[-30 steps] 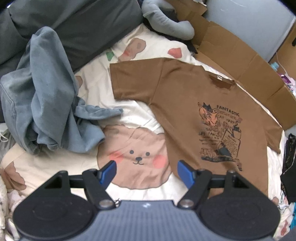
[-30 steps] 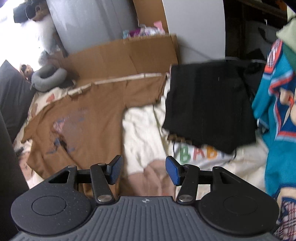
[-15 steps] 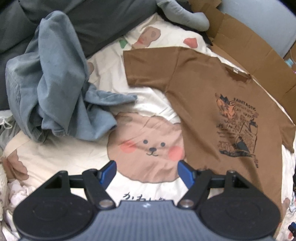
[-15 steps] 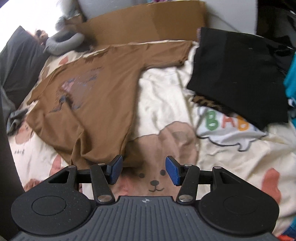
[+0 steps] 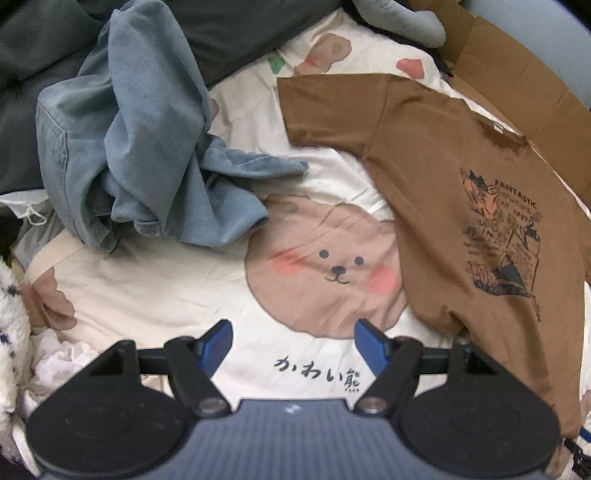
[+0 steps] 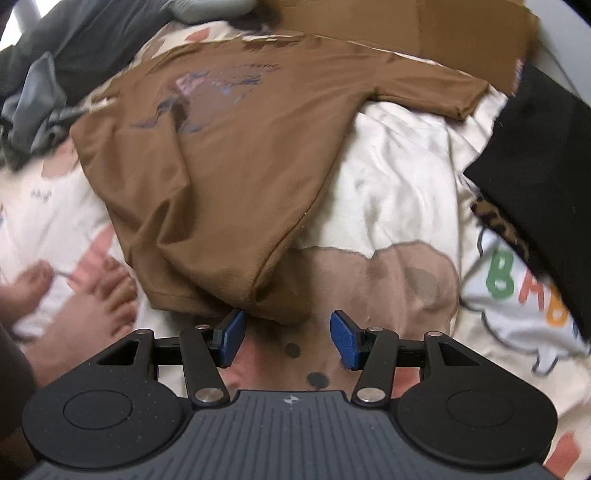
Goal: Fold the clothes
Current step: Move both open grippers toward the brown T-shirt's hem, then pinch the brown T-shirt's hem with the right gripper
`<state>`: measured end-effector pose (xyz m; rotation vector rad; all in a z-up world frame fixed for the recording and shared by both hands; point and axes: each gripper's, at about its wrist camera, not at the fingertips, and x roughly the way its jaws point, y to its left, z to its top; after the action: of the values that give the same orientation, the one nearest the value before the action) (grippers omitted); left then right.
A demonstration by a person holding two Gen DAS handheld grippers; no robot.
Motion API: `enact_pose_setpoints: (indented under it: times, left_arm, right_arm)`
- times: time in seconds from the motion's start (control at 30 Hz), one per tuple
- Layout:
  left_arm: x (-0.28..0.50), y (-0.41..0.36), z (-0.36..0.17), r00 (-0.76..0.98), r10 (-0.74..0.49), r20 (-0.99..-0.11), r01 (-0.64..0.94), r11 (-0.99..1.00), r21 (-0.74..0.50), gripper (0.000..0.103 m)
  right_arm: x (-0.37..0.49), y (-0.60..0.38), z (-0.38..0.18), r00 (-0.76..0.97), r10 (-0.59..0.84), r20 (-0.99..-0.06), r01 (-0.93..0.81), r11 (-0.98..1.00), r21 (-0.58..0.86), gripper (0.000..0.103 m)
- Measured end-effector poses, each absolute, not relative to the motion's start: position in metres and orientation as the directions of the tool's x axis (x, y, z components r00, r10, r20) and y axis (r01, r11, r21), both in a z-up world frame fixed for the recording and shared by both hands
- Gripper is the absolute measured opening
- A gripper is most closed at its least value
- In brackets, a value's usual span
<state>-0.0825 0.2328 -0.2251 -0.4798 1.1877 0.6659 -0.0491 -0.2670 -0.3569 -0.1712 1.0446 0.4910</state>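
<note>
A brown T-shirt [image 5: 461,177] with a printed graphic lies spread face up on a cream bear-print bed cover [image 5: 155,295]. In the left wrist view my left gripper [image 5: 293,341] hangs open over the cover, just left of the shirt's lower hem corner. In the right wrist view the same brown T-shirt [image 6: 236,155] fills the upper middle, and my right gripper [image 6: 286,339] stands open just below the shirt's near hem corner. Nothing is between either pair of blue pads.
A crumpled blue-grey garment [image 5: 140,147] lies at the left of the cover, dark bedding [image 5: 236,33] behind it. Flattened cardboard [image 5: 517,85] lines the far side. A folded black cloth [image 6: 539,158] sits at the right. A person's bare feet [image 6: 92,299] rest on the cover at the lower left.
Both grippers have sunk toward the bed. The right one rolled and dropped more, so the shirt's hem now lies right before its pads. The jaws kept their width.
</note>
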Motion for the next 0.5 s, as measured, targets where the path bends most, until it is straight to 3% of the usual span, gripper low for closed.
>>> enact_pose_setpoints:
  times: [0.4, 0.43, 0.47, 0.5]
  left_arm:
    - [-0.081, 0.231, -0.229, 0.218, 0.205, -0.954, -0.7, 0.714, -0.007, 0.075]
    - [-0.08, 0.231, -0.23, 0.219, 0.204, -0.954, -0.699, 0.715, -0.008, 0.075]
    - [-0.079, 0.231, -0.23, 0.22, 0.203, -0.954, -0.698, 0.716, -0.009, 0.075]
    - [-0.079, 0.231, -0.231, 0.22, 0.201, -0.955, -0.697, 0.717, -0.01, 0.075]
  right_arm:
    - [-0.039, -0.243, -0.356, 0.394, 0.321, -0.861, -0.617, 0.787, 0.011, 0.054]
    - [-0.039, -0.24, -0.357, 0.387, 0.321, -0.865, -0.627, 0.779, 0.009, 0.049]
    - [-0.039, -0.239, -0.359, 0.371, 0.32, -0.872, -0.629, 0.777, 0.017, 0.034]
    - [-0.038, -0.237, -0.36, 0.355, 0.318, -0.879, -0.631, 0.775, 0.026, 0.027]
